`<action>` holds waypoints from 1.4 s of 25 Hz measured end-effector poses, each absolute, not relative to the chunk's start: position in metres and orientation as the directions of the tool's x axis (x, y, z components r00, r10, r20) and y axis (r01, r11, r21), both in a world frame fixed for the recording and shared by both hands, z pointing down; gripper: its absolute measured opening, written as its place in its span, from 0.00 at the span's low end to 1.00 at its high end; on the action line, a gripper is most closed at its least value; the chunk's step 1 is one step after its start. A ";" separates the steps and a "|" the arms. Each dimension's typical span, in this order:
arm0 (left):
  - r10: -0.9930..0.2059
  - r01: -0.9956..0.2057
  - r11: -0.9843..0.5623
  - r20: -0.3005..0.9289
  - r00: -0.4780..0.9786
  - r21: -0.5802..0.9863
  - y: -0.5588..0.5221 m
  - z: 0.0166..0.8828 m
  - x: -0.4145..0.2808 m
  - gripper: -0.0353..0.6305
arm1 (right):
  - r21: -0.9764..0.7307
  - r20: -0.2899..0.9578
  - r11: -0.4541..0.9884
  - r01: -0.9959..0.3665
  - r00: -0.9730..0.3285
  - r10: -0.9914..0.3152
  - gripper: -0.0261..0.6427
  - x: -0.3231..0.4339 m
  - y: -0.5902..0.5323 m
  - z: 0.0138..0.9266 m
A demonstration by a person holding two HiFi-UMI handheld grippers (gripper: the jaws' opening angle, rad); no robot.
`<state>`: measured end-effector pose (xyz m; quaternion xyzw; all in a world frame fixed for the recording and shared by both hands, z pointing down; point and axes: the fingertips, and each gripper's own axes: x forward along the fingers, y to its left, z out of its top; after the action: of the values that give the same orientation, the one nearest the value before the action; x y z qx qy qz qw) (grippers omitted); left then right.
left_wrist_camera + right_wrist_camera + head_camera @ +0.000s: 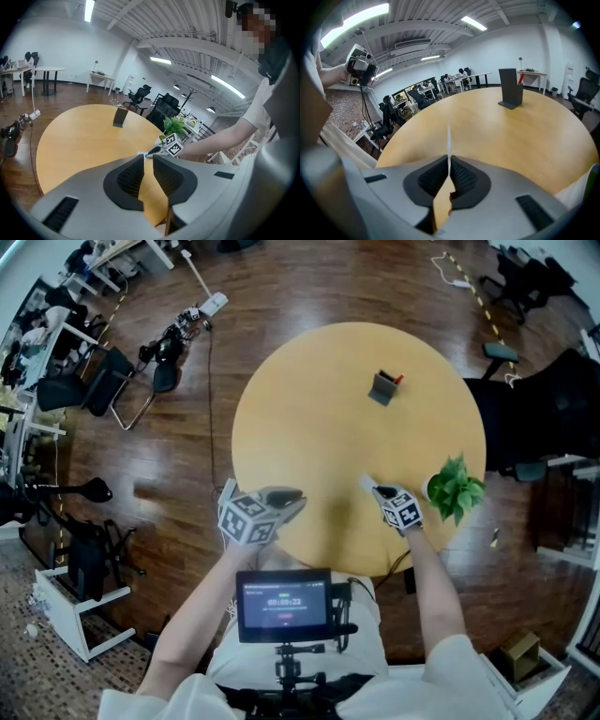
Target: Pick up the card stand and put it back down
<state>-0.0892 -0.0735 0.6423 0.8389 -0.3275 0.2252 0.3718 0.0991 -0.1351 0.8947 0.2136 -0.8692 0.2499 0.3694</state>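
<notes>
- L gripper [298, 499], table [309, 409] edge 7 o'clock: jaws slightly apart, empty.
- R gripper [377, 488], 5 o'clock: clamped on thin white card [448, 138].
- Card stand [384, 387], 1 o'clock, far side, upright, untouched. Prob. light, stiff, smooth; pinch across back plate.

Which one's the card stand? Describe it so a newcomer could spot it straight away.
Find the round wooden table. The card stand is on its far side, alone on bare wood. It is small, dark grey and upright, unlike the leafy green plant at the table's right edge.
</notes>
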 end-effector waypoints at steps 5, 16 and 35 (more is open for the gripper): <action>-0.391 -0.725 -0.495 0.622 0.678 0.479 -0.067 0.643 -0.092 0.15 | -0.269 0.754 0.794 -0.545 -0.632 -0.178 0.09 0.100 -0.135 0.896; -0.396 -0.741 -0.481 0.637 0.661 0.469 -0.061 0.644 -0.090 0.14 | -0.246 0.765 0.778 -0.579 -0.608 -0.211 0.12 0.106 -0.142 0.903; -0.534 -0.713 -0.510 0.473 0.701 0.481 -0.097 0.616 -0.030 0.15 | -0.371 0.475 0.555 -0.744 -0.666 -0.575 0.33 0.156 -0.147 0.760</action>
<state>-0.0297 -0.0975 0.6155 0.8585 -0.3631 0.1333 0.3367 0.1561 -0.1469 0.7596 0.3797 -0.8688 0.2798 0.1510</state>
